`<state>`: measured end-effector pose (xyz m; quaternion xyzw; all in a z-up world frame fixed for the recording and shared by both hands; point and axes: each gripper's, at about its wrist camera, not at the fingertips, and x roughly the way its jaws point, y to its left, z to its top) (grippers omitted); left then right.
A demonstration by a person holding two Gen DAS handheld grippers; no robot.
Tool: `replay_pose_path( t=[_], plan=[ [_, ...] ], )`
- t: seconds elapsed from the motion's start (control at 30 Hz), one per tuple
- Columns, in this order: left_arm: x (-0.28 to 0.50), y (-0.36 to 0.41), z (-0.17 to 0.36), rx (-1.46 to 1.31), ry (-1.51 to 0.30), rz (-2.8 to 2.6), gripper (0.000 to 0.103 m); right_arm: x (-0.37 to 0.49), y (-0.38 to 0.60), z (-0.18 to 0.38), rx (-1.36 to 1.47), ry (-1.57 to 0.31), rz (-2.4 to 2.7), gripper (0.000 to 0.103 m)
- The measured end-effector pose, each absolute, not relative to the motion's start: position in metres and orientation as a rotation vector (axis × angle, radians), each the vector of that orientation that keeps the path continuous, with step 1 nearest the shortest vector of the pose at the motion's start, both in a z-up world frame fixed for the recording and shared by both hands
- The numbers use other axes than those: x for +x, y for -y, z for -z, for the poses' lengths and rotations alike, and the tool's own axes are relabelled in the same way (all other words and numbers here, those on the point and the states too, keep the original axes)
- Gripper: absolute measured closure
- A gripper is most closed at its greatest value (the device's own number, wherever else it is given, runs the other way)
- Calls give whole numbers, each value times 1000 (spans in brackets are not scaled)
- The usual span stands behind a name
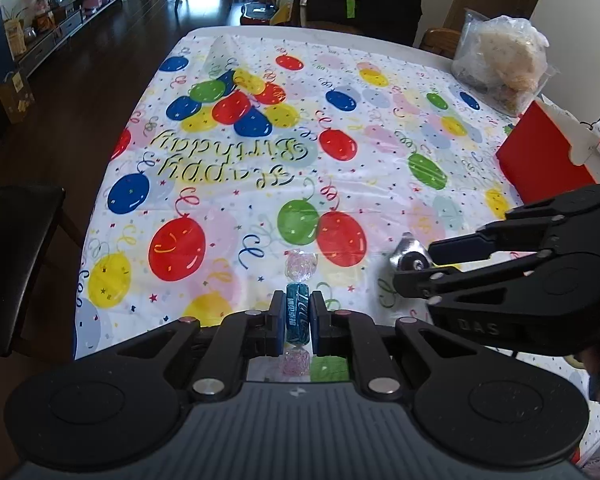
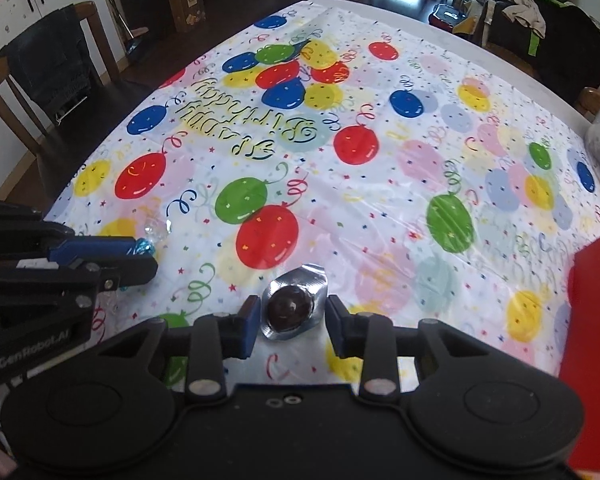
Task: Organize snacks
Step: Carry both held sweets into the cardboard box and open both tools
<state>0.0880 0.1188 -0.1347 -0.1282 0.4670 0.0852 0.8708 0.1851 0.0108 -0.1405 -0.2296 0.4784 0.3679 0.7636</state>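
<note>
left fingers (image 1: 297,316) pinch blue candy (image 1: 297,312); right fingers (image 2: 293,326) spread around foil chocolate (image 2: 291,307), gaps both sides.

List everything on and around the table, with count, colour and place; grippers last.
wrapped candy: one, blue with clear twisted ends, clamped in the left gripper.
chocolate ball: one, dark brown in a silver foil cup, on the cloth between the right gripper's pads.
tablecloth: one, white with coloured balloons, covering the table.
red box: one, red, right edge of the table.
plastic bag: one, clear, far right corner.
chair: one, wooden, dark cloth draped over it, left of the table.
left gripper: black, blue pads, shut on the candy.
right gripper: black, blue pads, straddling the chocolate, not touching.
</note>
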Motion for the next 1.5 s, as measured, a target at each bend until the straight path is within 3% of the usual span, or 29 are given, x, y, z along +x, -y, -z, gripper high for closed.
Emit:
replay_pose_path(
  t=[0.73, 1.5],
  plan=[
    [119, -42, 71, -233, -957, -63, 91, 188, 128, 57, -265, -940, -717, 70],
    [211, 120, 38, -154, -960, 108, 91, 254, 315, 39, -152, -889, -527, 70]
  ],
)
